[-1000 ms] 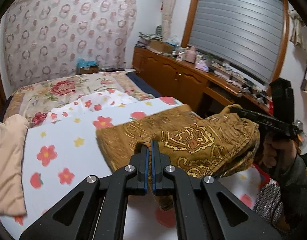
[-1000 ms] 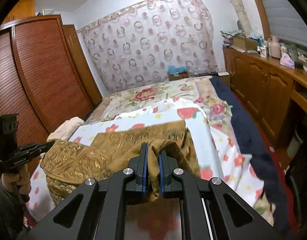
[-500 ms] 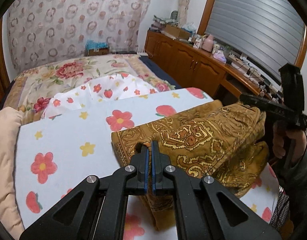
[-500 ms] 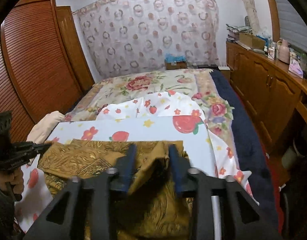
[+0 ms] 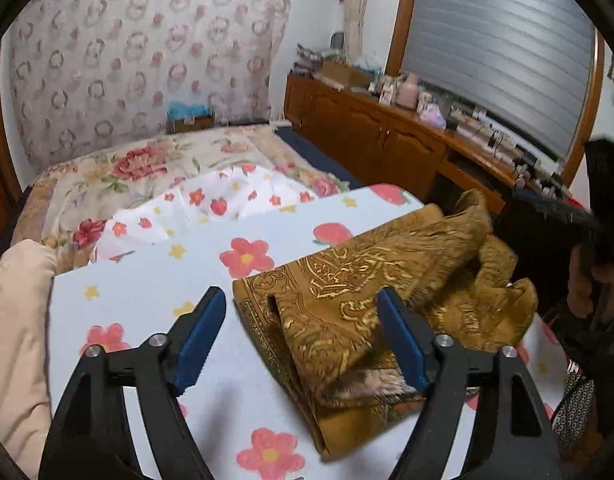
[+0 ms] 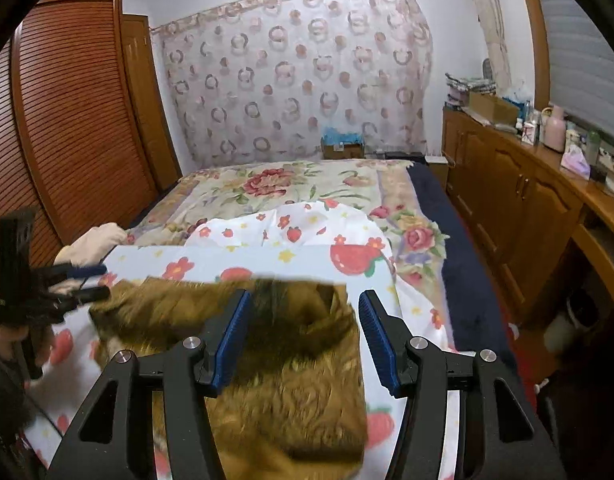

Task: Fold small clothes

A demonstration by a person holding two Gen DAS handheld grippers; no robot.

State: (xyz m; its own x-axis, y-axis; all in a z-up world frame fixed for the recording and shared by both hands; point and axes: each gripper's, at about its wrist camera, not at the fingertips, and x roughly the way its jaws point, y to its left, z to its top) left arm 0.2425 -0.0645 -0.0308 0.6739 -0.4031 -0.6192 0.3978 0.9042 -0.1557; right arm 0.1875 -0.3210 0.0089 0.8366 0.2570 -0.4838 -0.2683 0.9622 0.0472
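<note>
**Releasing the cloth after one fold – more folding left**

Judging progress: the ochre-brown cloth with gold ornamental print [image 5: 347, 312] lies doubled on the white bed sheet with red flowers and strawberries [image 5: 147, 272], so one fold looks done. Near edge is fairly straight; the far end toward the right claw is bunched and rumpled, not squared. My read: needs smoothing and at least one more fold before it counts as finished.

Left claw [image 5: 303, 336]: jaws have just been opening, now wide apart. A corner of the cloth sits between them, but the blue pads [image 5: 199, 336] are not pressing on it.

Right claw [image 6: 303, 336]: jaws also just opened and stand apart, hovering over the cloth, which is motion-blurred there; nothing clamped.

A beige folded fabric [image 5: 15, 320] lies at the left bed edge; whether it is finished work, cannot tell.

Writing: no readable brand, label or text in either view. Bottles and boxes on the wooden sideboard [image 6: 527, 168] are too small to read.
</note>
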